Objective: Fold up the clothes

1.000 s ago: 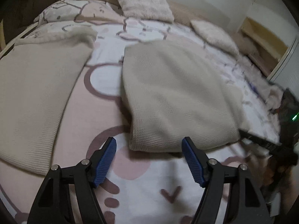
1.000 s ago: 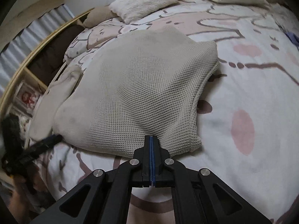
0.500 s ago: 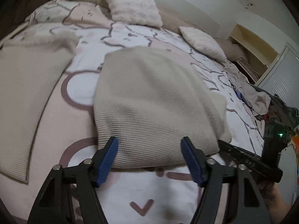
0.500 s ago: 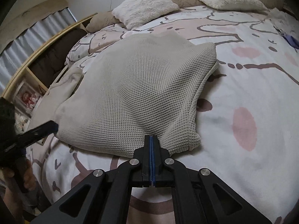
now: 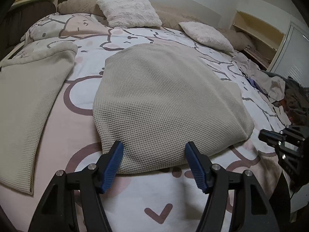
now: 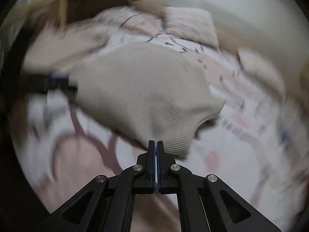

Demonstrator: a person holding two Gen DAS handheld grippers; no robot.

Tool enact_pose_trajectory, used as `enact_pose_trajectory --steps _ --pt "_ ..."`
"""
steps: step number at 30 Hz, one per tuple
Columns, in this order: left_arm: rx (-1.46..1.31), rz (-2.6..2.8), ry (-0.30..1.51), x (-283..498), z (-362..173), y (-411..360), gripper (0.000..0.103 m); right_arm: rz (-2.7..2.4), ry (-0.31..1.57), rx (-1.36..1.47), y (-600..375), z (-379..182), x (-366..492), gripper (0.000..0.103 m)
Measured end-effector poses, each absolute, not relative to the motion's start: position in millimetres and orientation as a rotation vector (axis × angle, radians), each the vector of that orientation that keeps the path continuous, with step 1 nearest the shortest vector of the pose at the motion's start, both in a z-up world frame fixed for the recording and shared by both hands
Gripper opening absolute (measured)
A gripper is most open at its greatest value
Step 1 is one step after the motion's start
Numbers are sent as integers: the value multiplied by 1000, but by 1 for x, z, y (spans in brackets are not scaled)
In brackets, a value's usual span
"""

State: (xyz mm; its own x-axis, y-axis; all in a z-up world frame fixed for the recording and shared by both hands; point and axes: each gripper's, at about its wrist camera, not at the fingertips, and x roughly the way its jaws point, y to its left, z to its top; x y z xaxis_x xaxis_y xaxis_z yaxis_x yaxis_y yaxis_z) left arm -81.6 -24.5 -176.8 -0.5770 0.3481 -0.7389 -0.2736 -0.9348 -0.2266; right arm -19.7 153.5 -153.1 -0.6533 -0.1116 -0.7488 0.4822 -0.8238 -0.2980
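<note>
A beige waffle-knit garment (image 5: pixel 164 100) lies folded on the patterned bed (image 5: pixel 81 127). My left gripper (image 5: pixel 154 154) is open at the garment's near hem. Its blue pads (image 5: pixel 114 160) stand on either side of that hem without pressing it. In the blurred right wrist view my right gripper (image 6: pixel 155 145) is shut on the near corner of the garment (image 6: pixel 146 89), and the cloth tents up toward the jaws with a hollow beside them. The left wrist view shows the right gripper (image 5: pixel 270 137) beside the garment's right corner.
A second beige waffle cloth (image 5: pixel 29 96) lies flat on the bed's left side. Two fluffy white pillows (image 5: pixel 131 9) sit at the headboard. A heap of loose clothes (image 5: pixel 285 96) lies at the right edge, with a shelf (image 5: pixel 256 29) behind it.
The left gripper has moved closer, so the hem now sits between its pads. The right gripper has rolled and lifted, raising the garment's corner off the bed.
</note>
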Motion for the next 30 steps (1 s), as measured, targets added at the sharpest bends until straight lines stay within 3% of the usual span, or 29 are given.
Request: enact_pose_trajectory --steps 8,10,11,12,21,25,27,30 --pt "-1195 2495 -218 -83 -175 -32 66 -2357 1427 800 127 -172 5 3" --pt "-1195 2490 -229 -83 -175 -32 66 -2313 1524 732 122 -178 7 20" --pt "-1195 2488 -232 -83 -174 -33 66 -2291 1565 694 119 -181 11 55" --pt "-1196 2486 -236 -84 -174 -33 66 -2256 1606 641 116 -184 15 72" --pt "-1195 2473 -232 -83 -160 -37 66 -2068 1841 513 103 -215 15 70" --pt "-1120 2532 -81 -73 -136 -42 66 -2012 1931 458 100 -231 6 52" --pt "-1077 2561 17 -66 -125 -43 66 -1972 1988 387 98 -241 6 37" --pt "-956 2589 342 -45 -115 -31 66 -1956 2017 318 96 -246 3 35"
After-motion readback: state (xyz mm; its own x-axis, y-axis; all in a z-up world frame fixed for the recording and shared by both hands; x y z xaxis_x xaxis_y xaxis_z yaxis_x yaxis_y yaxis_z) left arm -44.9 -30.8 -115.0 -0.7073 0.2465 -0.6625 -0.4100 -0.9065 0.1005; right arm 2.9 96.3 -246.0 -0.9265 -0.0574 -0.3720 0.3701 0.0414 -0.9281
